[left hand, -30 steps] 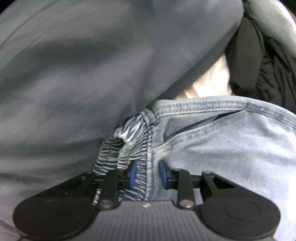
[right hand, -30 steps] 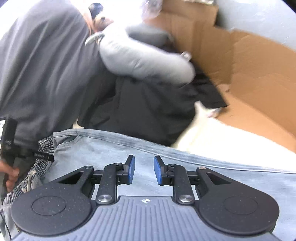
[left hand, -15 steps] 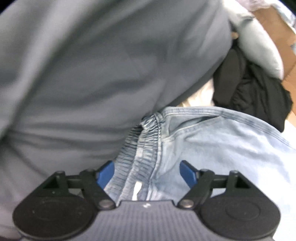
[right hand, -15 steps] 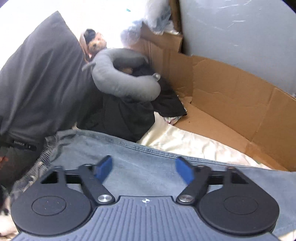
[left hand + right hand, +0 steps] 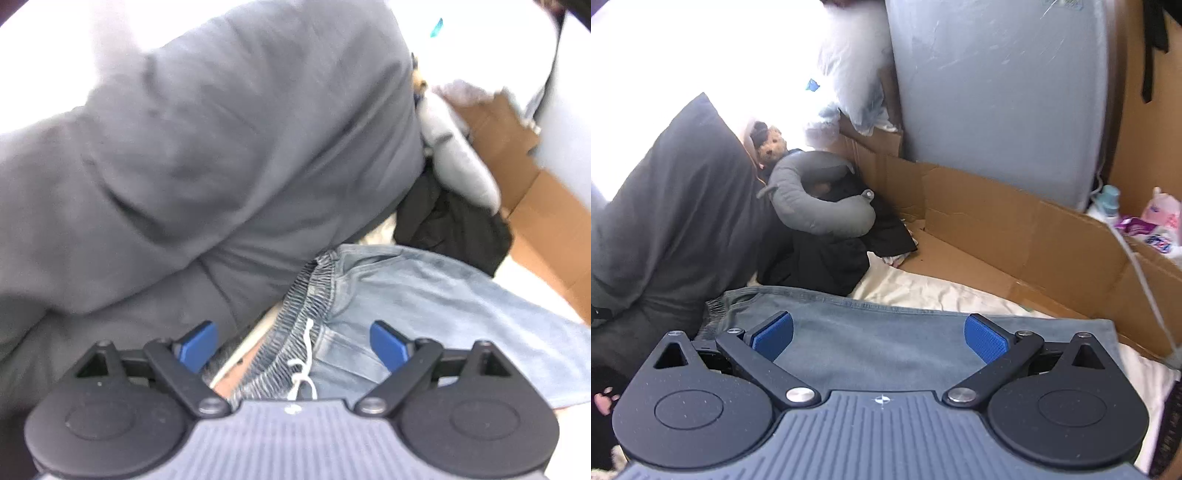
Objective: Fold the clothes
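Note:
Light blue denim shorts (image 5: 436, 295) with a gathered elastic waistband (image 5: 295, 317) and a white drawstring lie flat on a cream sheet. My left gripper (image 5: 293, 341) hovers above the waistband, its jaws still opening, blue pads clear of the cloth. In the right wrist view the same denim shorts (image 5: 871, 339) spread below my right gripper (image 5: 879, 334), whose jaws are opening wide and hold nothing.
A person in a grey sweatshirt (image 5: 221, 155) kneels at the left. A black garment pile (image 5: 827, 254), a grey neck pillow (image 5: 820, 206) and a teddy bear (image 5: 772, 147) lie behind the shorts. Cardboard walls (image 5: 997, 229) run along the right, with bottles (image 5: 1108, 199) beyond.
Both grippers let go of the shorts, opened wide and rose away from them. The shorts now lie flat on the sheet and more of the room shows.

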Demonstrator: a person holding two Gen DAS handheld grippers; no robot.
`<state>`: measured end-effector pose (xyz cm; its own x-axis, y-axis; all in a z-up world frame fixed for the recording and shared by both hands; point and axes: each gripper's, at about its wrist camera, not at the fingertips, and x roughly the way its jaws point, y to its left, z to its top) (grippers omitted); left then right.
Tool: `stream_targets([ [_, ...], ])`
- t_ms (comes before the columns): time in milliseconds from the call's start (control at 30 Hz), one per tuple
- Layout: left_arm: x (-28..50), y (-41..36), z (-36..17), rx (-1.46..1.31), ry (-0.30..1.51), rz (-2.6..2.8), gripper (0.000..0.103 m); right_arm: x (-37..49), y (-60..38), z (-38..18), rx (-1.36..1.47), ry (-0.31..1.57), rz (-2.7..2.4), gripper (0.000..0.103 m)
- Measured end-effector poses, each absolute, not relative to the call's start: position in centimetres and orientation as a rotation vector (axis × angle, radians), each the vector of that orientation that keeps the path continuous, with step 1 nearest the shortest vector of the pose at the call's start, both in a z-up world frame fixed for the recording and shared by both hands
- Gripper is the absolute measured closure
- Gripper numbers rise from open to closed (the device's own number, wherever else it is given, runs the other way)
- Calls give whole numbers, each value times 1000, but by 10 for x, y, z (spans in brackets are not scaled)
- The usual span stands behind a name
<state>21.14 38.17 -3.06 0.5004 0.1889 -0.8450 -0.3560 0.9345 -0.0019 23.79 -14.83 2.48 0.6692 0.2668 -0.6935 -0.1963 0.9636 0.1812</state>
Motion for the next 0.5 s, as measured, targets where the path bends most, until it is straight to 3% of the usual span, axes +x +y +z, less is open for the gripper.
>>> stream_targets([
  [500, 81, 354, 94, -274, 949, 258, 4, 83, -231, 162, 214, 706, 208, 1],
])
